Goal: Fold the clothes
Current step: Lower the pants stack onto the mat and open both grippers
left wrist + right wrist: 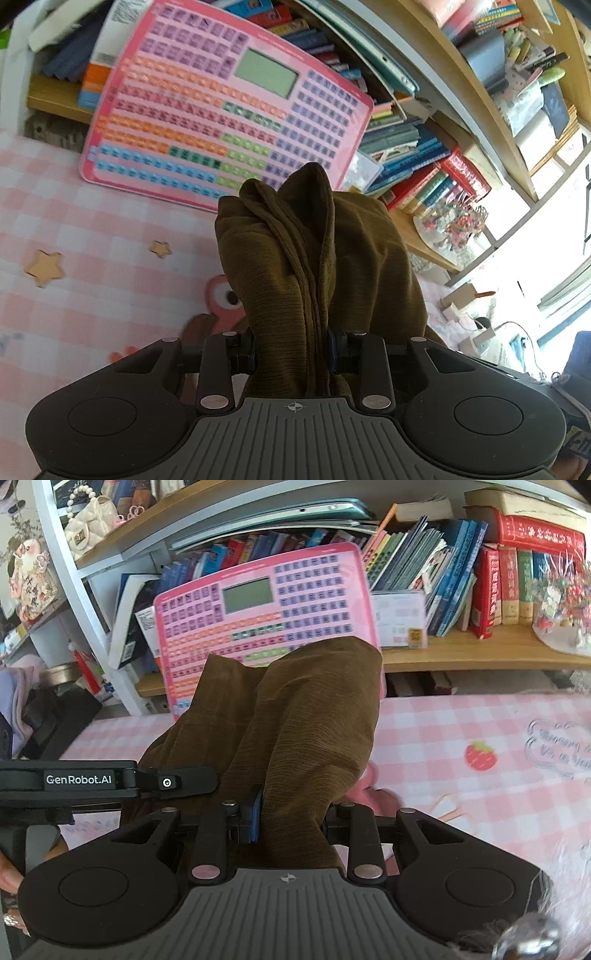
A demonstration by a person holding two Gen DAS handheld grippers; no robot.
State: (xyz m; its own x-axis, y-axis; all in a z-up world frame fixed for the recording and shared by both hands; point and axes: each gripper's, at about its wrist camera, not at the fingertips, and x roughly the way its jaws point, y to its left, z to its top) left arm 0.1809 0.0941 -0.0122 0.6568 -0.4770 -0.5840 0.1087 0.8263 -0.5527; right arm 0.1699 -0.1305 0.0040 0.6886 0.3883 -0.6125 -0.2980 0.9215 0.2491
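Over checked cloth (461, 716) | left gripper (291, 354) clamps brown garment (295, 258) | right gripper (291, 819) clamps it too

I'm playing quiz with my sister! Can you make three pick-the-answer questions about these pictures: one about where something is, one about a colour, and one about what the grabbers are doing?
1. Where does the pink keyboard board stand?
A. Leaning against the bookshelf
B. Flat on the floor
C. Hanging from the ceiling

2. What colour is the cloth in the grabbers?
A. Bright blue
B. Olive brown
C. White

3. What are the left gripper and right gripper doing?
A. Both open and empty
B. Only one holds something
C. Each is pinched shut on the cloth

Answers:
1 A: the board is propped upright in front of the rows of books, at the back of the pink checked tablecloth.
2 B: both views show olive-brown ribbed fabric.
3 C: in each wrist view the fabric is bunched between the two fingers.
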